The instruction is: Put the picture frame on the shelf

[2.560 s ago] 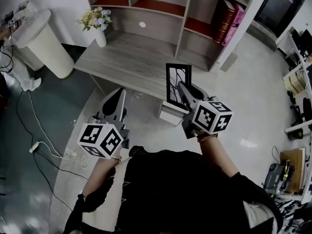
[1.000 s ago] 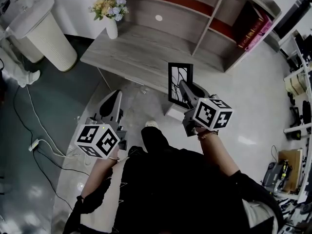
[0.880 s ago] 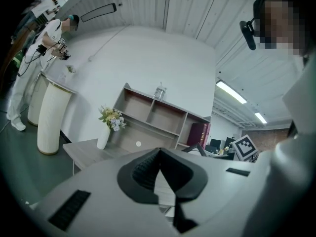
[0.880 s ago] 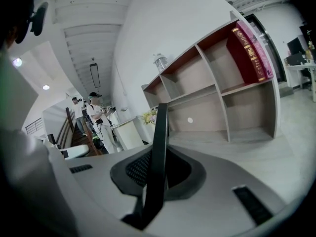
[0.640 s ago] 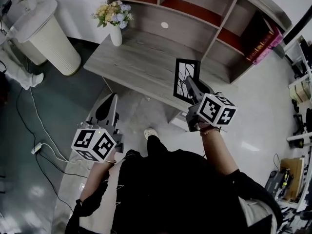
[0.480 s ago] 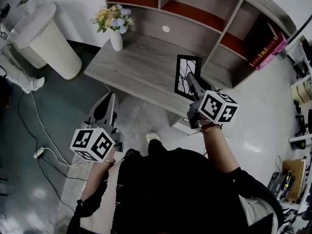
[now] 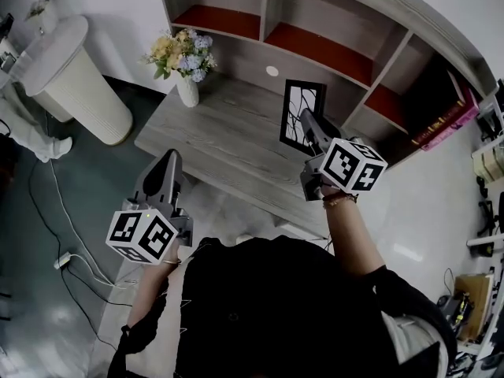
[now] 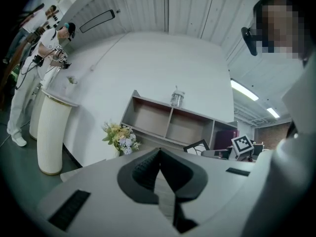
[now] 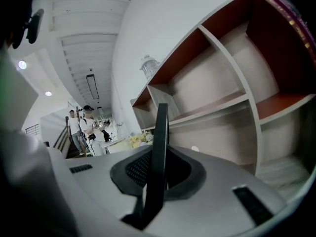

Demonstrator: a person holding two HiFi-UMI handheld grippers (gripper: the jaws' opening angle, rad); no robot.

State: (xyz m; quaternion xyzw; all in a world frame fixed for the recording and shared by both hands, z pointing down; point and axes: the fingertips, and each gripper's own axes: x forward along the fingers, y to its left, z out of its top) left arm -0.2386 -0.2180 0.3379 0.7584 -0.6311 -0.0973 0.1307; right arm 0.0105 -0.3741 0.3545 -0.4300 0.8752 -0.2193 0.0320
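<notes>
A black picture frame [image 7: 301, 115] with a branch drawing stands upright in my right gripper [image 7: 305, 126], which is shut on its lower right edge. It hangs above the grey wooden desk [image 7: 213, 136], in front of the shelf unit [image 7: 315, 34] with red-backed compartments. In the right gripper view the frame [image 9: 160, 147] shows edge-on between the jaws, with the shelf compartments [image 9: 237, 78] close ahead. My left gripper [image 7: 168, 159] is shut and holds nothing, at the desk's near left edge. The left gripper view shows its jaws [image 8: 159, 153] together and the frame [image 8: 197, 146] to the right.
A vase of flowers [image 7: 186, 61] stands at the desk's back left. Red and pink books [image 7: 449, 118] lean in the right compartment. A white bin [image 7: 71, 73] and floor cables [image 7: 47, 211] lie left. A bottle [image 8: 177, 97] tops the shelf; people [image 8: 52, 46] stand far left.
Both grippers have moved forward toward the shelf and risen a little. The frame, earlier over the desk's front edge, now hangs above the desk close to the shelf compartments.
</notes>
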